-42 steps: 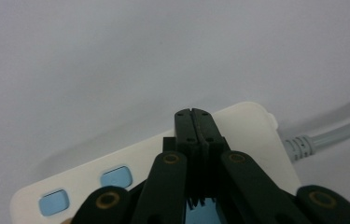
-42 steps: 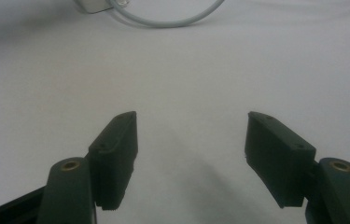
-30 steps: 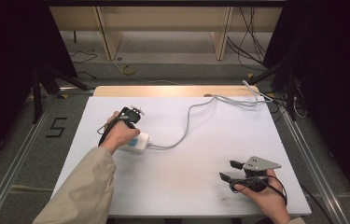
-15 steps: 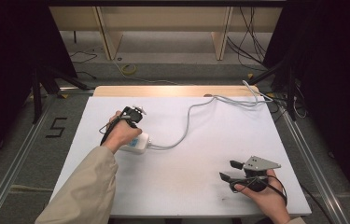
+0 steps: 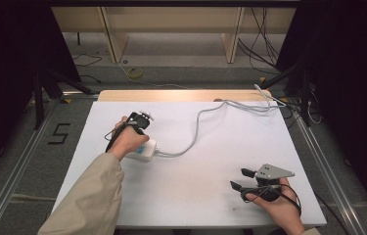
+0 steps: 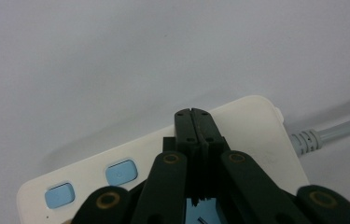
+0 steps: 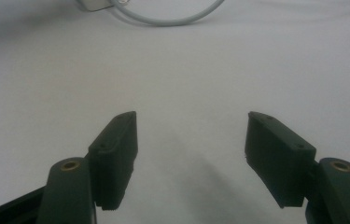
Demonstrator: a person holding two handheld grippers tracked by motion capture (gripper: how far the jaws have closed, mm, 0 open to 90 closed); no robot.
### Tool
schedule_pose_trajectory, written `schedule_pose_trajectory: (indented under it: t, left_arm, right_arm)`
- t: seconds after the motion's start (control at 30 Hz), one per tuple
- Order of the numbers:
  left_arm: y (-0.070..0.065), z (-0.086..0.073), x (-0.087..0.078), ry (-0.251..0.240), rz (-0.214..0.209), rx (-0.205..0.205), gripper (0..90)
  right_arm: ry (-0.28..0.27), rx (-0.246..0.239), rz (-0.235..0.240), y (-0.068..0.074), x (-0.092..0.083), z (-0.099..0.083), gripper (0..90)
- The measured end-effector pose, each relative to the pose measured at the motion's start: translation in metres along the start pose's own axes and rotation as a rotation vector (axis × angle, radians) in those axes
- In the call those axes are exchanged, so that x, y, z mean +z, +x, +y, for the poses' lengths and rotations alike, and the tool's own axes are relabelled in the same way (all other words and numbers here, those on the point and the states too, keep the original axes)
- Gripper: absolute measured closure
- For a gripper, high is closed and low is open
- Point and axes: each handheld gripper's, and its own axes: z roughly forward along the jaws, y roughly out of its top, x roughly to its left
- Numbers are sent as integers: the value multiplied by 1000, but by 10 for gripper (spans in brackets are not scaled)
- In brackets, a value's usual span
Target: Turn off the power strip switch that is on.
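Observation:
A white power strip (image 6: 252,123) with blue rocker switches (image 6: 121,171) lies on the white table, left of centre (image 5: 145,151). My left gripper (image 6: 192,114) is shut, its jaws pressed together with nothing between them. Its tips point down over the top of the strip, near the cable end. In the high view a hand (image 5: 127,139) holds this gripper above the strip and hides its tips. My right gripper (image 5: 238,178) rests near the table's front right. It is open (image 7: 191,121), with bare table between the jaws.
A grey cable (image 5: 196,126) runs from the strip's right end in a curve to the far right table corner. It crosses the top of the right gripper view (image 7: 172,19). A wooden strip (image 5: 181,95) borders the table's far edge.

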Motion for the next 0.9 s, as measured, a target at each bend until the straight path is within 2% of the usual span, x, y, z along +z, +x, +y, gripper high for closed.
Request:
schedule_pose_trajectory:
  t: [0.13,0.8,0.9]
  left_arm:
    - [-1,0,0,-3,9,8,900]
    - [0,-1,0,-4,1,-2,900]
    - [-1,-1,0,-4,4,10,900]
  right_arm:
    - [-1,1,-2,0,0,0,356]
    - [-1,-3,-1,0,0,0,355]
    - [-2,-3,0,0,0,0,355]
